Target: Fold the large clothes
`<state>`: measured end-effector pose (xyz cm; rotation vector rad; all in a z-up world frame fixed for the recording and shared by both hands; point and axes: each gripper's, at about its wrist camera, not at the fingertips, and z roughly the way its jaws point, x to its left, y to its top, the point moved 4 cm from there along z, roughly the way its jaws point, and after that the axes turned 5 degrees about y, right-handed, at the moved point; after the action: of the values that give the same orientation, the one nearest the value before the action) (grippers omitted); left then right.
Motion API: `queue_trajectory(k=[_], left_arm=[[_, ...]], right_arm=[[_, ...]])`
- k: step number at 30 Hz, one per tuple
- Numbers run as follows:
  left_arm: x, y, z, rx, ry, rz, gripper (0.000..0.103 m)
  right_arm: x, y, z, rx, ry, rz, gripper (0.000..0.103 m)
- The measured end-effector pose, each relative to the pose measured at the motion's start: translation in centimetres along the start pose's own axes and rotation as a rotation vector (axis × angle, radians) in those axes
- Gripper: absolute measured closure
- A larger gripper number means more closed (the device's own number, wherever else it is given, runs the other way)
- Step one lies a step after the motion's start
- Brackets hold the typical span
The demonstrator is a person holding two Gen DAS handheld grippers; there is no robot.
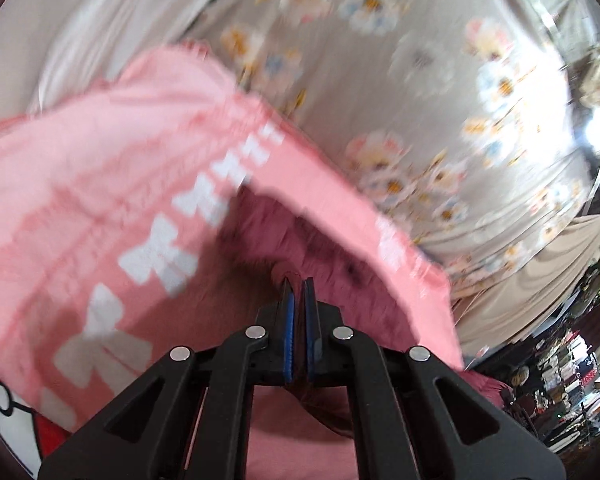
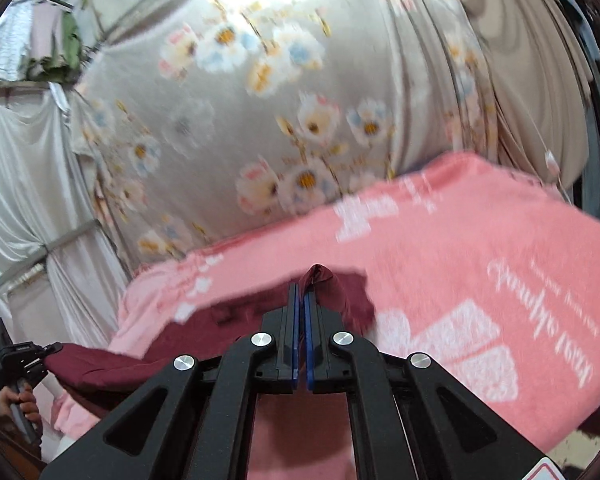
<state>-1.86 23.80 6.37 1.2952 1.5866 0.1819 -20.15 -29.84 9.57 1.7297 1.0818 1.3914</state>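
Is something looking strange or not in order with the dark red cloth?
Nothing stands out. The maroon garment hangs slack between the left tongs and the right tongs, both shut on its fabric, over the pink blanket. No tear shows.

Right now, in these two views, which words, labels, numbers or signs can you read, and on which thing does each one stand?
No text here can be read with certainty.
Pink fleece blanket: white cursive script, seen turned and blurred; unreadable.
Same blanket, smaller white lines near its far edge: too blurred.
Black left gripper, seen in the right wrist view: small white marking on its body, too small.
White sticker with red edge: cut off by the frame.
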Motion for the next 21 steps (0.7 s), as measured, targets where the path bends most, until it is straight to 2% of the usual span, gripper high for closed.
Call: queue_trajectory(k=[4, 7, 10, 14, 17, 21], left_arm=[[-2.9, 2.7, -2.2, -0.099, -0.022, 0.059, 0.100], [-4.1, 4.9, 0.1, -0.103, 0.001, 0.094, 0.100], [-4.1, 6.2, 4.0, -0.061, 0.058, 0.113, 0.100], [-3.2, 7.3, 11.8, 0.041, 0.160, 0.137, 0.100], [-2.2, 7.2, 15.9, 0.093, 0.211, 0.147, 0.100], [-0.5, 7.0, 20.7, 0.150, 0.258, 0.130, 0.099]], right_arm=[[0.9, 3.8, 1.3, -0.062, 0.047, 0.003, 0.101], [0.0, 5.2, 4.8, -0.042, 0.037, 0.015, 0.101], [-1.8, 5.3, 9.9, 0.033, 0.021, 0.051, 0.101], [-4.8, 3.4, 17.0, 0.142, -0.032, 0.103, 0.101], [-7.2, 2.0, 20.9, 0.199, -0.055, 0.154, 0.101], [-8.5, 1.1, 24.6, 0.229, -0.083, 0.179, 0.101]])
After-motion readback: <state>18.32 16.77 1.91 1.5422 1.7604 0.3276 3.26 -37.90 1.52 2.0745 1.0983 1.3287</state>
